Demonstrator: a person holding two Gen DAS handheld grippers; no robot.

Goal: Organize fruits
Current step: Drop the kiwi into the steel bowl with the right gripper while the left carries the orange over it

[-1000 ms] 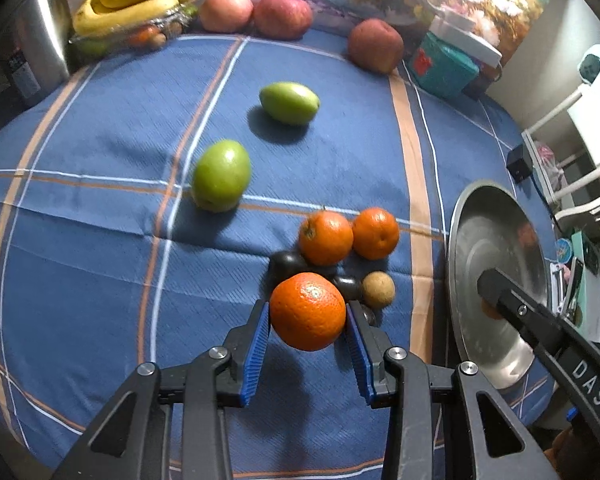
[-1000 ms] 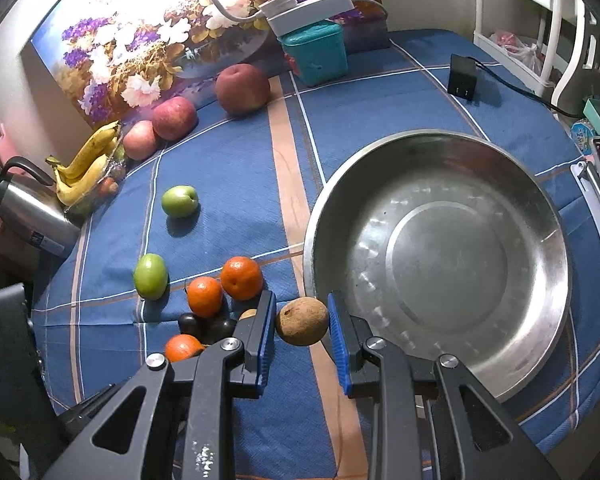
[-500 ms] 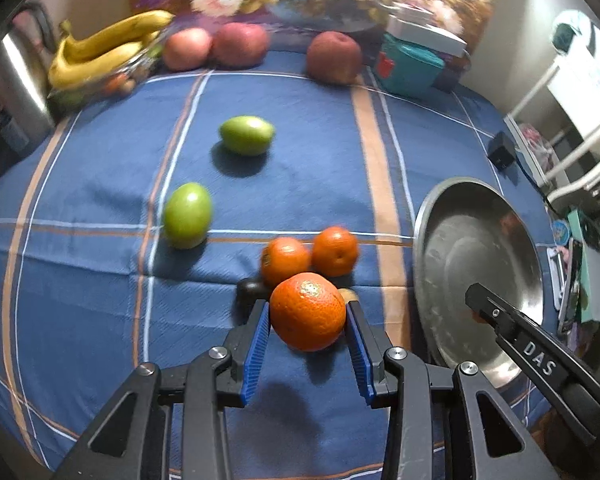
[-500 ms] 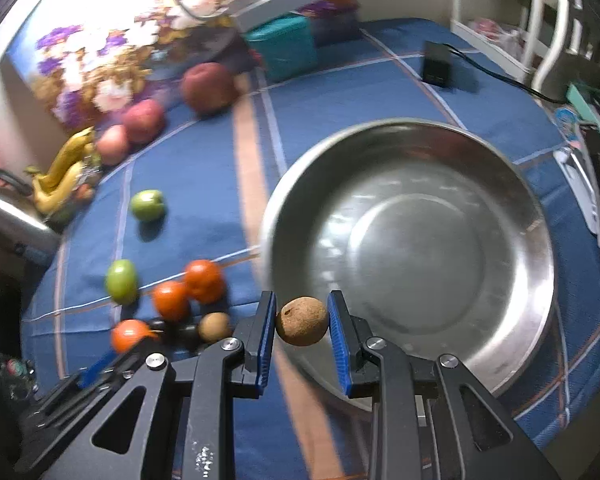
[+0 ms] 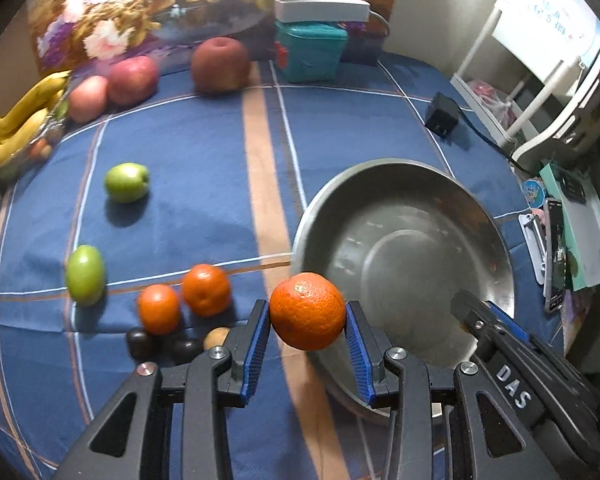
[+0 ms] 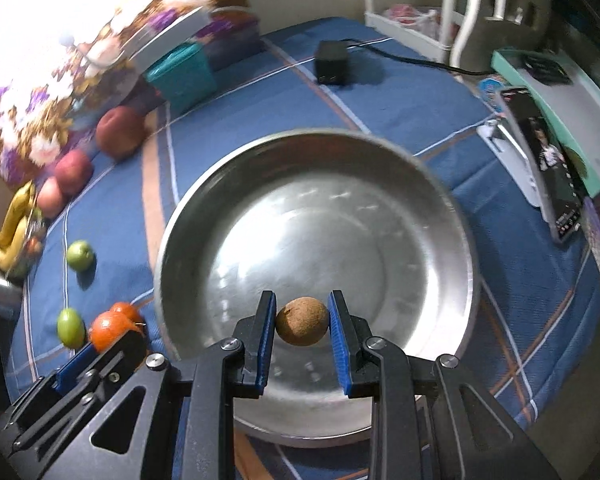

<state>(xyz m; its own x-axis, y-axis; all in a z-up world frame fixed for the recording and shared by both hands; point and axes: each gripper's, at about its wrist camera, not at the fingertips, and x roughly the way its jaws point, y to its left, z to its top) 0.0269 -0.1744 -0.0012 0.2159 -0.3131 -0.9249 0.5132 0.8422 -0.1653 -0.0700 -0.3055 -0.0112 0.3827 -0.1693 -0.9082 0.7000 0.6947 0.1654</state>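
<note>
My left gripper is shut on an orange, held in the air just left of the steel bowl's near rim. My right gripper is shut on a small brown round fruit, held over the near inside of the bowl. On the blue cloth lie two oranges, two dark fruits, a small brown fruit and two green fruits. The left gripper with its orange shows in the right wrist view.
Three red apples and bananas sit at the table's far edge by a floral picture. A teal box, a black adapter with cable, and a phone and booklets lie around the bowl.
Both grippers have moved right towards the bowl with their fruits. The right gripper has gone from the bowl's left rim to over its inside.
</note>
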